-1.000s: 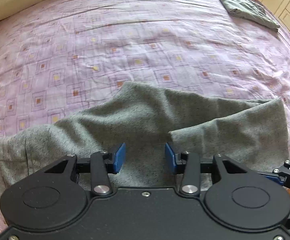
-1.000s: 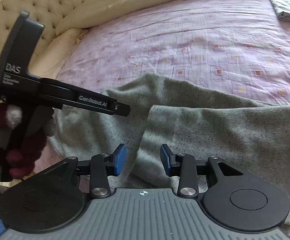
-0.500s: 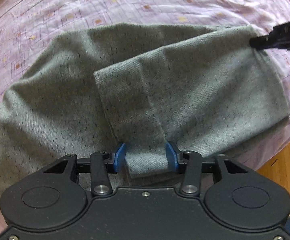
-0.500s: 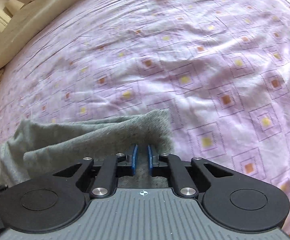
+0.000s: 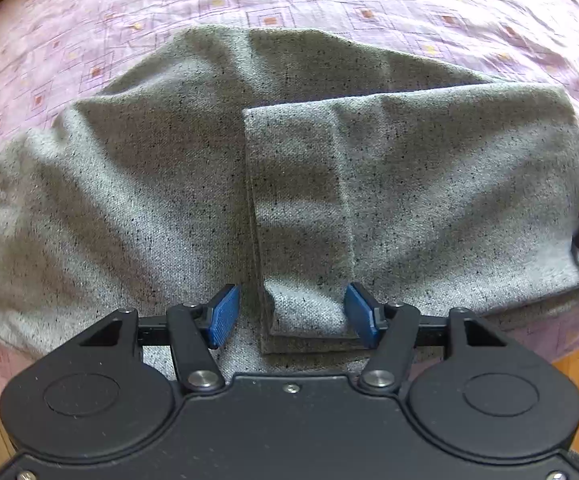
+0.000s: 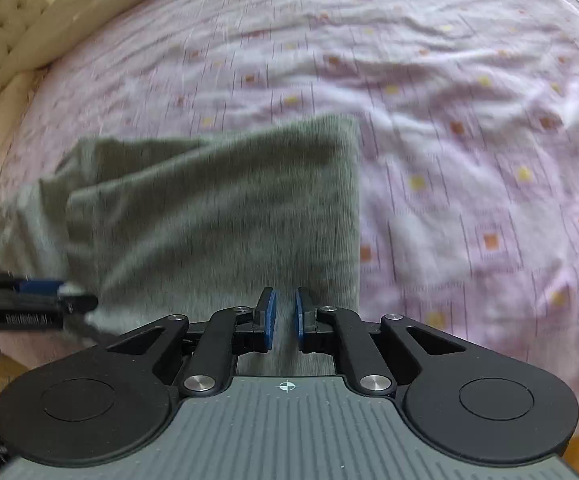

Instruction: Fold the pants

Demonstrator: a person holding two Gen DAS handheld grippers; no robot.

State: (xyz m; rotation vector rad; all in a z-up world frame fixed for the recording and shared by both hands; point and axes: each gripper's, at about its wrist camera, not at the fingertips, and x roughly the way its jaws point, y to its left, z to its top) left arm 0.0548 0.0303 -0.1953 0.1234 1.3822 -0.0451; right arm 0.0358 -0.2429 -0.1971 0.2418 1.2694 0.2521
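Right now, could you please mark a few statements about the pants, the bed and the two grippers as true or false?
1. The pants are grey. True.
2. The pants lie on a bare wooden floor. False: they lie on a bed with a pink patterned sheet.
3. The left gripper is clamped tight on the cloth. False: its jaws are opening, with the hem of the folded-over leg between them, pads apart from it.
4. The right gripper has grey cloth between its nearly closed jaws. True.
5. The right gripper is near the right-hand edge of the pants. True.
6. The sheet is plain white. False: it is pink with small squares.
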